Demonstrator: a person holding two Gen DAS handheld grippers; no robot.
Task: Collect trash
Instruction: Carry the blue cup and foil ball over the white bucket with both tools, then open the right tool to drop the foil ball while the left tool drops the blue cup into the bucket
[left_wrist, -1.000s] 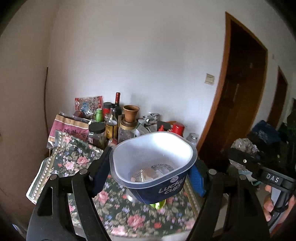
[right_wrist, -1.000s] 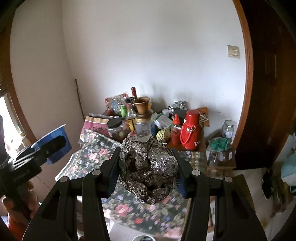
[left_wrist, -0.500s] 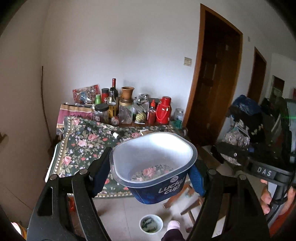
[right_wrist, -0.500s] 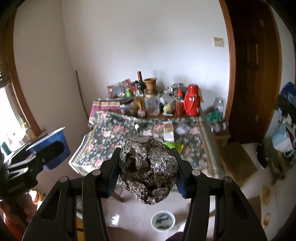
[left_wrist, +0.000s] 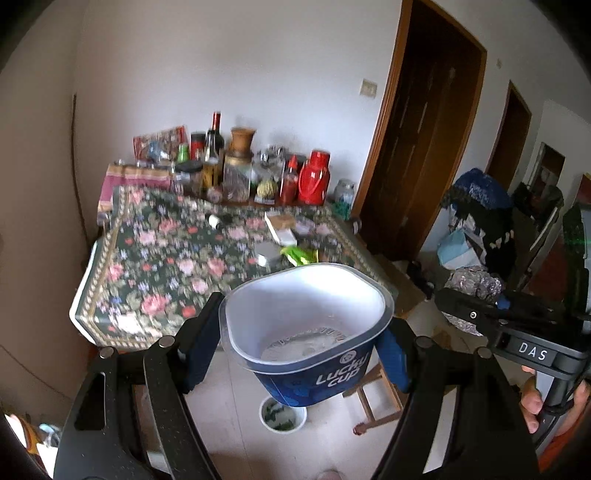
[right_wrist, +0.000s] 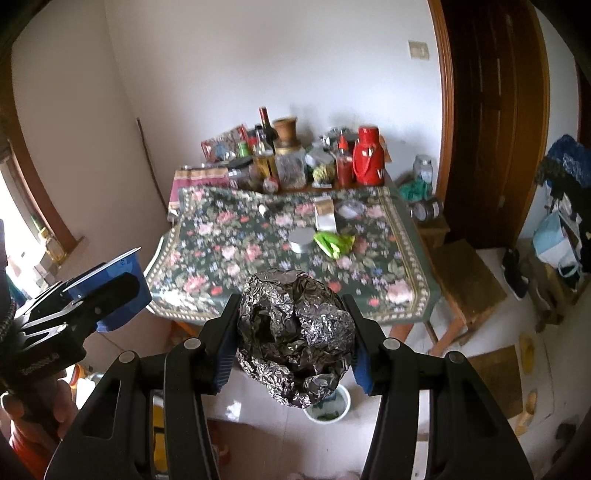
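Left wrist view: left gripper (left_wrist: 301, 343) clamped on a blue noodle cup (left_wrist: 306, 332), jaws set wide against its side walls just under the rim, cup upright and clear of the floral table (left_wrist: 166, 258). White bin (left_wrist: 282, 413) on the floor right below. Thin plastic, by the look: light, springy, prone to buckle or slip under a hard squeeze, so best gripped high, near the stiffer rim. Green wrapper (left_wrist: 299, 254) left on the table.

Right wrist view: right gripper (right_wrist: 291, 336) closed on a foil ball (right_wrist: 295, 332), jaws at middling width, pads pressed into its sides, ball hanging above the bin (right_wrist: 328, 406). Foil likely very light, soft, easily crushed, rough enough not to slide; widest middle the sound place to hold. Tin lid (right_wrist: 302, 240) beside the wrapper (right_wrist: 334, 243).
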